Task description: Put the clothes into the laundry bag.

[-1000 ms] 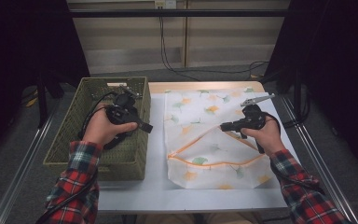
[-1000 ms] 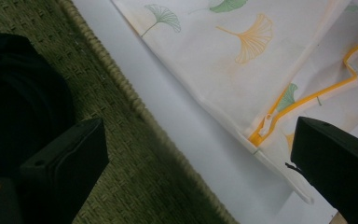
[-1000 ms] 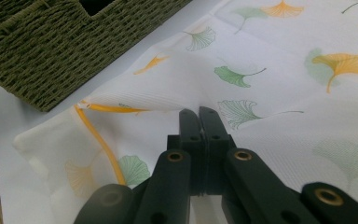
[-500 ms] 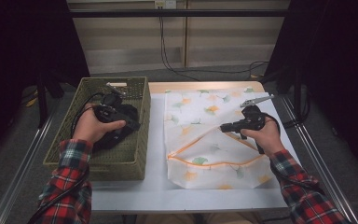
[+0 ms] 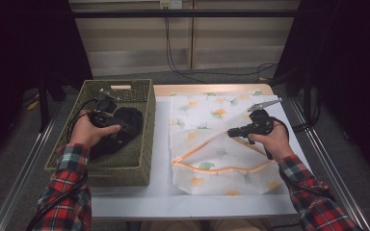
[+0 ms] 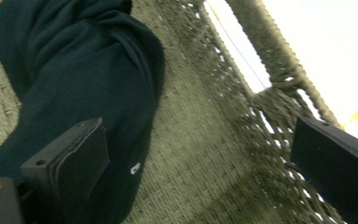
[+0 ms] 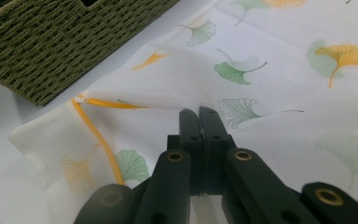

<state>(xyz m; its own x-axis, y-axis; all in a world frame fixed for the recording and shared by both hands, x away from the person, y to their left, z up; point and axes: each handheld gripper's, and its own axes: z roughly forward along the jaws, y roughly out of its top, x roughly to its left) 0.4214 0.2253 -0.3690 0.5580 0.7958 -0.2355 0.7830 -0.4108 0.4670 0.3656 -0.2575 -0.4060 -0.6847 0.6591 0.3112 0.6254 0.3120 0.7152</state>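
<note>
A dark garment (image 5: 131, 119) lies bunched in the green woven basket (image 5: 147, 132) at the table's left. My left gripper (image 5: 120, 131) is down inside the basket, open, its jaws wide apart over the garment's edge (image 6: 74, 70) and the basket floor (image 6: 200, 116). A white mesh laundry bag (image 5: 212, 115) printed with ginkgo leaves lies on the right half of the table. Its orange zip (image 7: 98, 135) is undone. My right gripper (image 5: 230, 132) is shut on the bag's upper layer (image 7: 186, 100) and holds the mouth raised.
The basket's right wall (image 7: 51, 42) stands close to the bag's left edge. A white sheet (image 5: 159, 192) covers the tabletop. Metal rails (image 5: 327, 159) run along both table sides, and cables hang at the back.
My left hand has moved left and down from above the basket's right rim into the basket, onto the dark garment. The right hand and the bag have stayed put.
</note>
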